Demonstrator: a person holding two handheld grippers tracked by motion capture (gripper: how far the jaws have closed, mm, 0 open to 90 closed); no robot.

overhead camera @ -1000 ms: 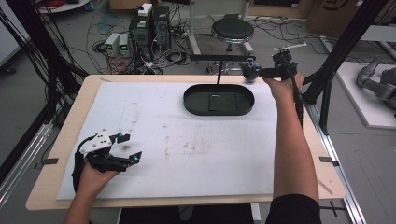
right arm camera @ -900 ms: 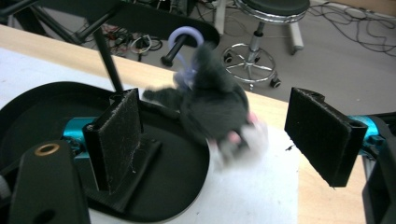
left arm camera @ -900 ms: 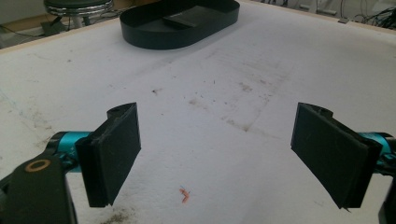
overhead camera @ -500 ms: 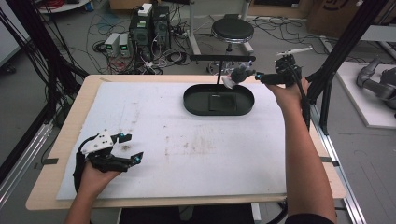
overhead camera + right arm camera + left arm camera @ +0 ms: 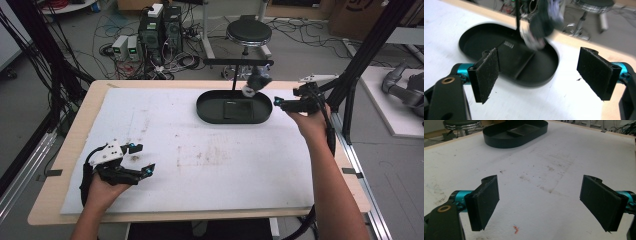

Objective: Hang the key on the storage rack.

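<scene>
A black oval tray [image 5: 207,114] lies at the far middle of the white mat, with a flat dark insert [image 5: 239,110] in it and a thin T-shaped stand [image 5: 237,62] rising behind it. A dark-and-white bundle [image 5: 255,82], blurred, is in the air over the tray's right end; I cannot tell whether it hangs from the bar or is falling. In the right gripper view the bundle [image 5: 544,22] is beyond the open jaws, above the tray [image 5: 474,32]. My right gripper [image 5: 277,103] is open just right of the tray. My left gripper [image 5: 145,159] rests open and empty at the near left.
The white mat [image 5: 200,160] covers most of the wooden table [image 5: 350,180]. A black frame post [image 5: 360,55] stands close behind my right hand. A stool [image 5: 248,32] and computer boxes [image 5: 160,25] sit on the floor beyond the far edge.
My right gripper carried the bundle left toward the stand, then opened and drew back to the right; the bundle is now free of it. The left gripper stayed in place.
</scene>
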